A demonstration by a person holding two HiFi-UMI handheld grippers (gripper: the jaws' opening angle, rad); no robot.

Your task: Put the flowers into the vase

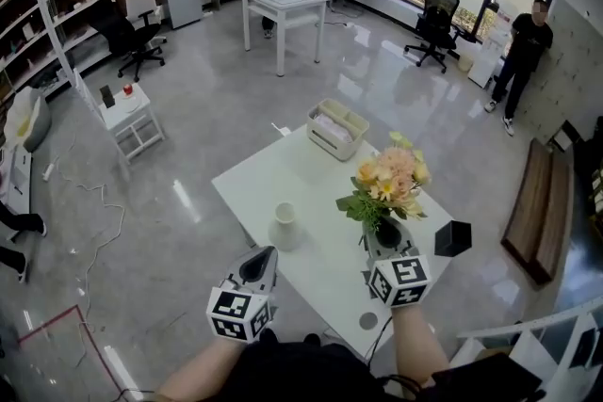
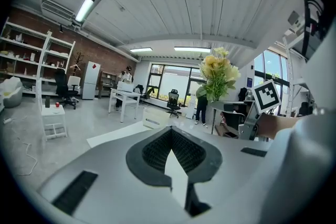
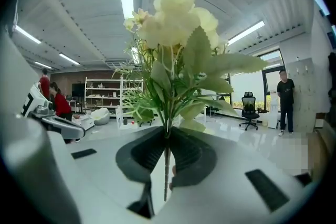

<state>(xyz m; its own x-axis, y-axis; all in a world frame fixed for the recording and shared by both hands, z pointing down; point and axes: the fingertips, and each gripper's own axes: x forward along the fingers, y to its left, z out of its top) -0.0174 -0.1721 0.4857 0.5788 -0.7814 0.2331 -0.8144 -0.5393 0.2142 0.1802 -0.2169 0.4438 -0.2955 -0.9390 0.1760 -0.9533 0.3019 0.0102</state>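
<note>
A small white vase [image 1: 284, 219] stands upright on the white table [image 1: 283, 174], left of its middle. The bunch of flowers [image 1: 389, 184], peach and cream blooms with green leaves, is held up above the table's right part. My right gripper [image 1: 384, 235] is shut on its stem, and in the right gripper view the stem runs down between the pads [image 3: 167, 131] with the blooms [image 3: 176, 23] upright above. My left gripper [image 1: 256, 266] hovers near the table's front edge, just right of and nearer than the vase, shut with nothing in it [image 2: 169, 131]. The left gripper view shows the flowers [image 2: 217, 73] off to its right.
A cream two-part basket [image 1: 337, 129] sits at the table's far corner. A black cube [image 1: 452, 238] lies by the right edge. A round dark hole [image 1: 367, 321] marks the near corner. A small white side table [image 1: 130, 118], office chairs and standing people are around the room.
</note>
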